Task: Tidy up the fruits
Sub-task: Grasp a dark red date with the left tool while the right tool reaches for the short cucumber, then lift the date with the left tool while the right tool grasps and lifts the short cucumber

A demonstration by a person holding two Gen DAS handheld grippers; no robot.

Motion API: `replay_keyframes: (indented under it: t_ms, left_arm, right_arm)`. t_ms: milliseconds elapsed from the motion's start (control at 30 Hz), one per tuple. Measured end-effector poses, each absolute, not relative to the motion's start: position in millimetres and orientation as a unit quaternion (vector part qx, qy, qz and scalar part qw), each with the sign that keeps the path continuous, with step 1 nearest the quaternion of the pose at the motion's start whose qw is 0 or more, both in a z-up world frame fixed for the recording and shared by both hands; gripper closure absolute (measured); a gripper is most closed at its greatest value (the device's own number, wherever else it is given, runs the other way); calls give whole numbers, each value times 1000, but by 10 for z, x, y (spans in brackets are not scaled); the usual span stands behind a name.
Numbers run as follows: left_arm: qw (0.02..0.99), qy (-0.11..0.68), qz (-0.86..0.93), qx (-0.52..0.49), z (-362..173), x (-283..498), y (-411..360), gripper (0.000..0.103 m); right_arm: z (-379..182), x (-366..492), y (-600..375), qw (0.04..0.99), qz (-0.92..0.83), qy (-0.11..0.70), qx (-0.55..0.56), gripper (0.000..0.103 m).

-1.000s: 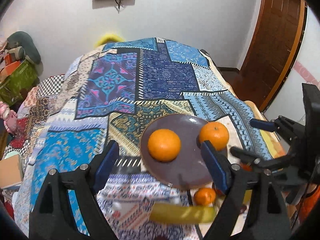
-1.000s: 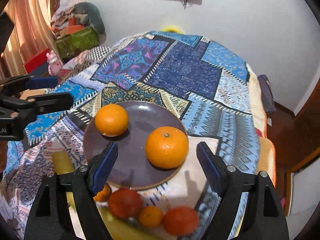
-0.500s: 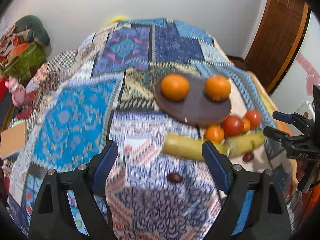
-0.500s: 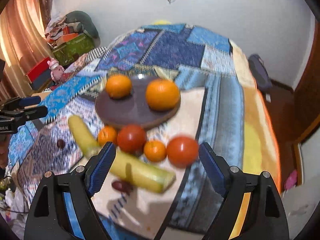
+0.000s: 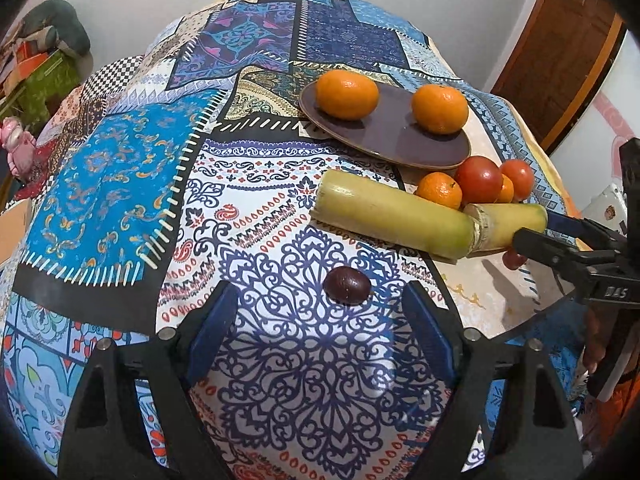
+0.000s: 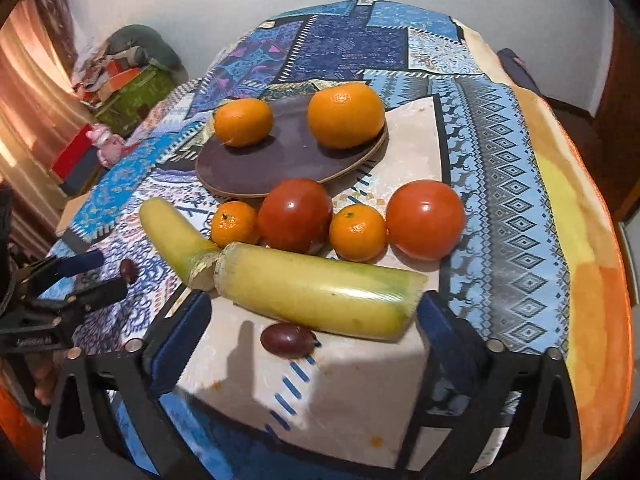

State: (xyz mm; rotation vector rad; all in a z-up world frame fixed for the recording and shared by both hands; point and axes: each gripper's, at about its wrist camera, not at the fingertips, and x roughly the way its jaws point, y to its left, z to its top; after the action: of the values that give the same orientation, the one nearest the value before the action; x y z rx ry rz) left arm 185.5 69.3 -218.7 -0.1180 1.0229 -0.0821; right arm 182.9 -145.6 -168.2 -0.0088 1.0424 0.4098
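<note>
A dark brown plate point(image 5: 384, 136) point(image 6: 288, 160) holds two large oranges point(image 5: 347, 89) point(image 6: 346, 115). In front of it lie two tomatoes point(image 6: 425, 219) point(image 5: 479, 180), two small mandarins point(image 6: 357, 233) point(image 5: 439, 190) and a yellow-green sugarcane piece point(image 5: 392, 214) point(image 6: 320, 292). A dark purple fruit point(image 5: 346, 285) lies just ahead of my open, empty left gripper point(image 5: 322, 330). Another dark fruit point(image 6: 287, 340) lies between the tips of my open, empty right gripper point(image 6: 314, 332), close under the cane.
The fruits lie on a bed with a patchwork blue quilt point(image 5: 120, 184). The bed's right side drops off by a wooden door point(image 5: 560, 52). Boxes and clutter point(image 6: 124, 80) stand at the far left by the wall.
Both grippers have pulled back from the plate towards the near end of the bed and dropped lower. The loose fruits and the two dark fruits have come into view. Nothing was grasped.
</note>
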Motion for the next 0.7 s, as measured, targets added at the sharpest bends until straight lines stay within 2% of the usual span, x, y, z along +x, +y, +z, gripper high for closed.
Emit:
replay_keyframes:
  t_ms: [167,233,433,467,500,600,700]
  left_arm:
    - [872,485,-47,-45,-2205,1898,651,36]
    - [872,485,-54,-42,-2213,1916,627,49]
    - [872,483,-66,-32,-2214,1916,584,70]
    - [872,483,-68,-32,-2212,1910,580,72]
    - [872,483,-68,-31,-2210,1905,576,73]
    - [872,483,-70,-29,-2203,1881,558,78]
    - [871,486,-67,-29,-2183,1853,550,78]
  right_arm:
    - [-1701,1882,-1354,851,175,495,-30,0]
    - [-1683,1917,-1418,847,185,498,-14,0]
    - [-1613,1969,-1726,849,189,492,18,1]
    - [-1623,1968,-1757,847,190,496,22,5]
    - [-1649,1983,-1784,841,198,503,29,14]
    - [-1685,1966,-1800,822,233,516,57,33]
    - [-1647,1879,-1788,830,232,506,40,36]
